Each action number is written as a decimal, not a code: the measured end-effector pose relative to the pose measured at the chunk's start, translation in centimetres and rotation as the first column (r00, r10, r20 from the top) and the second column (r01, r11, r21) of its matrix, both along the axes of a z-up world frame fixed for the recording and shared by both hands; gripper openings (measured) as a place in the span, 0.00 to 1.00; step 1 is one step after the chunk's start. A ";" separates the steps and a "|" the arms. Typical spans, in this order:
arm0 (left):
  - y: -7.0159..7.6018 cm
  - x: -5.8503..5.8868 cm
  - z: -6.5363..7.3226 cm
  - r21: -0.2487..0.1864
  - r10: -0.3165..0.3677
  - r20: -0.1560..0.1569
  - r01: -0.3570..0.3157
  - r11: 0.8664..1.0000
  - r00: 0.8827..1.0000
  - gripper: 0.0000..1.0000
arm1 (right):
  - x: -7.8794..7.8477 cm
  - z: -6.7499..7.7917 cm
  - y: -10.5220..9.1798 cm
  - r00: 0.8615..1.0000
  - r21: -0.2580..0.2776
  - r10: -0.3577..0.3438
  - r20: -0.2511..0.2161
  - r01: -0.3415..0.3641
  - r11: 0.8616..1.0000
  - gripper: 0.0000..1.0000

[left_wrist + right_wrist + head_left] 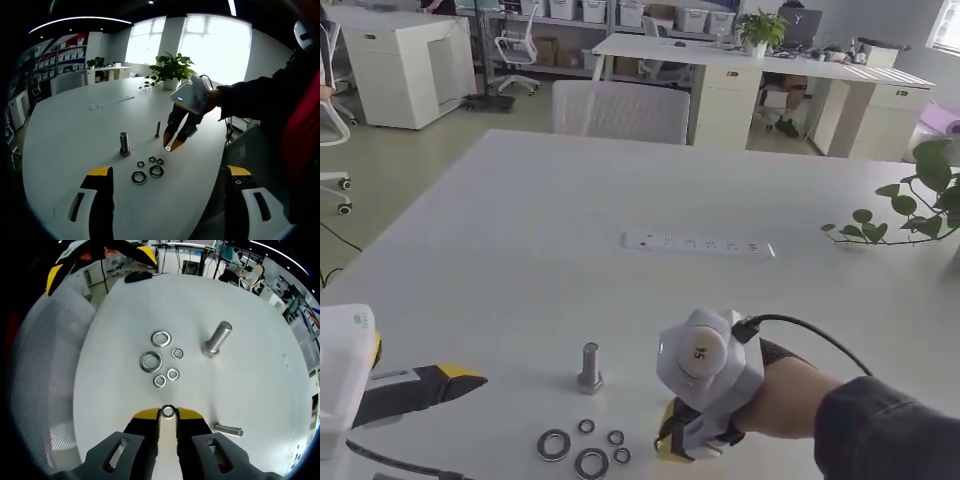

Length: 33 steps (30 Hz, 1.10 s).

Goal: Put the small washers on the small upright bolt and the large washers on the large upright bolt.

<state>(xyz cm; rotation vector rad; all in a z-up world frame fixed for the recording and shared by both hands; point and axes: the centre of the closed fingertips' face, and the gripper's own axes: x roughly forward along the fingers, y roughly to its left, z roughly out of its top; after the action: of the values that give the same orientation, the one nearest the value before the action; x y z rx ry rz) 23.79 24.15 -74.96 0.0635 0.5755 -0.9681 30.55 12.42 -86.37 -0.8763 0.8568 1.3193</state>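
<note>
Right claw [169, 416], angled down over the white tabletop [620, 200], grips one small steel washer [169, 411] near the thin upright bolt [229, 429]. Left claw [167, 172] stands released near the front edge. Five loose washers [151, 361] lie by the thick bolt [218, 338]; open surface beyond.

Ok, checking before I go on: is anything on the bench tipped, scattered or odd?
Nothing stands out. Both the large bolt and small bolt stand upright, the loose washers lie flat together, and the right gripper pinches one small washer.
</note>
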 end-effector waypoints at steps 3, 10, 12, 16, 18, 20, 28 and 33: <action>-0.1 0.0 0.0 0.000 -0.004 0.000 0.004 1.000 1.000 0.92 | 0.0 0.0 -0.5 1.000 -0.005 -0.006 -0.001 0.006 1.000 0.12; -0.4 0.1 0.1 -0.001 -0.013 0.000 0.013 1.000 1.000 0.92 | 0.0 0.2 -1.8 1.000 -0.013 -0.026 -0.002 0.026 1.000 0.12; -0.4 0.1 0.0 -0.001 -0.015 0.001 0.015 1.000 1.000 0.92 | 0.1 0.2 -2.3 0.999 -0.016 -0.034 -0.004 0.034 0.999 0.12; -0.5 0.2 0.0 0.000 -0.019 0.000 0.019 1.000 1.000 0.92 | 0.3 0.3 -3.1 0.999 -0.020 -0.050 0.000 0.050 0.999 0.12; -0.5 0.2 0.0 0.000 -0.019 0.000 0.019 1.000 1.000 0.92 | 0.4 0.4 -3.4 0.998 -0.020 -0.059 0.001 0.059 0.998 0.12; -0.6 0.2 0.0 -0.002 -0.022 0.000 0.022 1.000 1.000 0.92 | 0.6 0.5 -3.8 0.997 -0.019 -0.071 0.002 0.071 0.997 0.12; -0.7 0.2 0.0 -0.001 -0.027 0.000 0.027 1.000 1.000 0.92 | 1.1 1.0 -4.8 0.995 -0.021 -0.095 0.011 0.095 0.995 0.12; -0.8 0.2 0.0 -0.002 -0.026 0.001 0.026 1.000 1.000 0.92 | 1.4 1.4 -5.1 0.995 -0.025 -0.099 0.019 0.100 0.995 0.12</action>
<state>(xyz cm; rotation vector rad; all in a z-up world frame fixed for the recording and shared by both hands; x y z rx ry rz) 24.01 23.37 -74.98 0.0702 0.5741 -0.9939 31.96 7.29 -84.94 -0.8530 0.8942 1.2149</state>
